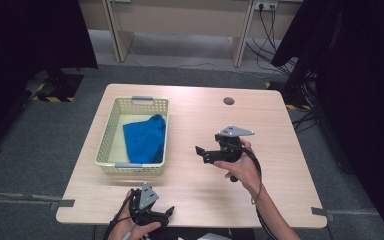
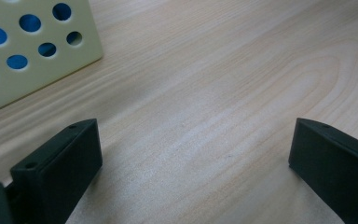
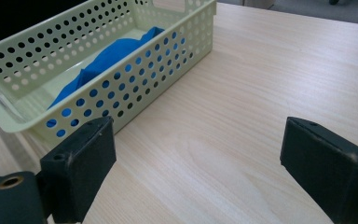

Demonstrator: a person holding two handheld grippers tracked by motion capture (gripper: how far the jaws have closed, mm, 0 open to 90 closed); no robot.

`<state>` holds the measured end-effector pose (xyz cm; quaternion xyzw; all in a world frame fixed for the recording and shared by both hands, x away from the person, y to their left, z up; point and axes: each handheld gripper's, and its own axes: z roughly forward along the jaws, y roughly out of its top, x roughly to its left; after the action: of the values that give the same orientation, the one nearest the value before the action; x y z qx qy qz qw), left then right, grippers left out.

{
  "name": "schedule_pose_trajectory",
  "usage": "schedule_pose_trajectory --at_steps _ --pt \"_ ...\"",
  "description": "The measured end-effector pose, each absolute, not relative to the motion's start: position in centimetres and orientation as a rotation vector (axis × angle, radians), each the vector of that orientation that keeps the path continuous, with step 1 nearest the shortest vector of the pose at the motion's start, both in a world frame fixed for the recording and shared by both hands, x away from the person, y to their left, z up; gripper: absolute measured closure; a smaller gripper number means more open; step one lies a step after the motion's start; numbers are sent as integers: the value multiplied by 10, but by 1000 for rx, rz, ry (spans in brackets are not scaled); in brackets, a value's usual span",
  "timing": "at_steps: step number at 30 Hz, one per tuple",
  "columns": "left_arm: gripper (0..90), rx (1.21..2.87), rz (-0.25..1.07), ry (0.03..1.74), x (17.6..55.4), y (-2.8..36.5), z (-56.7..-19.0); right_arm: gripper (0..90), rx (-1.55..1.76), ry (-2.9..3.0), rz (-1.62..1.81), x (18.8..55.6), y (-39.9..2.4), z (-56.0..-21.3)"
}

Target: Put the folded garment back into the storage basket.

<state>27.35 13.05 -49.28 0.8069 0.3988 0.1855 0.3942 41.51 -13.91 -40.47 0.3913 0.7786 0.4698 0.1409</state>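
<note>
Grippers both wide open, empty: left gripper (image 1: 152, 212) bottom centre-left, right gripper (image 1: 211, 154) mid-frame; blue cloth (image 1: 145, 137) in basket (image 1: 107, 135) centre-left.

The left gripper (image 1: 169, 210) sits low at the near left, held in the left hand (image 1: 130, 226), jaws wide apart. The right gripper (image 1: 198, 152) hangs raised at centre right, gripped by the right hand (image 1: 242, 167), jaws spread wide, pointing left.
</note>
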Motion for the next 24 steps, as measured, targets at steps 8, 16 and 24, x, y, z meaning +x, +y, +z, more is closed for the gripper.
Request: schedule_pose_trajectory --at_steps 8,16,24 --pt "15 2046 470 1011 273 130 -493 107 1134 2246 1342 407 -148 -414" --pt "15 2046 471 1012 273 130 -493 107 1129 2255 1340 396 -155 -423" --pt "15 2046 471 1013 273 130 -493 107 1134 2254 1339 387 -164 -432"
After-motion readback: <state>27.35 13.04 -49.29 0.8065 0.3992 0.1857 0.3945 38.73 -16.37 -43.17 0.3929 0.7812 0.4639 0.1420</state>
